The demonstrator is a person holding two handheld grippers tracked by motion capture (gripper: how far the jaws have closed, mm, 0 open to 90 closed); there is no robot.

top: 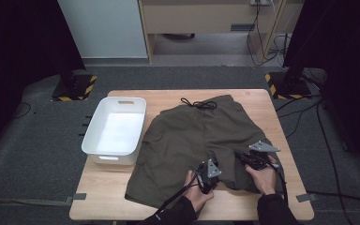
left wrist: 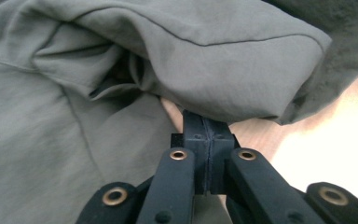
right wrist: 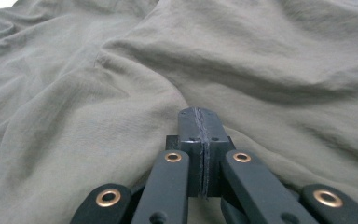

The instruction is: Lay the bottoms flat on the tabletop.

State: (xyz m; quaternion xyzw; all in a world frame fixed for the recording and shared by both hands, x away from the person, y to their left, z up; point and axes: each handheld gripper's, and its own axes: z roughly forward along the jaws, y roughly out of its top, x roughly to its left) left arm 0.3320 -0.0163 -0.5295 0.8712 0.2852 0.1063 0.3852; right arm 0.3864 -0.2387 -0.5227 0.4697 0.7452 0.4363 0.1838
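Note:
Olive-green shorts (top: 192, 136) lie spread on the wooden table (top: 105, 187), waistband at the far side with a black drawstring (top: 199, 104). My left gripper (top: 213, 168) sits between the two legs near the front edge. In the left gripper view it (left wrist: 206, 122) is shut, its tip tucked under a raised fold of a leg hem (left wrist: 242, 70); no cloth shows between the pads. My right gripper (top: 248, 158) rests on the right leg. In the right gripper view it (right wrist: 199, 114) is shut, lying flat on wrinkled fabric (right wrist: 121, 93) with nothing held.
A white plastic bin (top: 90, 131) stands on the table's left side, beside the shorts. Bare wood (left wrist: 317, 154) shows to the right of the hem fold. Stands with striped bases (top: 72, 89) flank the table's far corners, and cables run across the floor at right.

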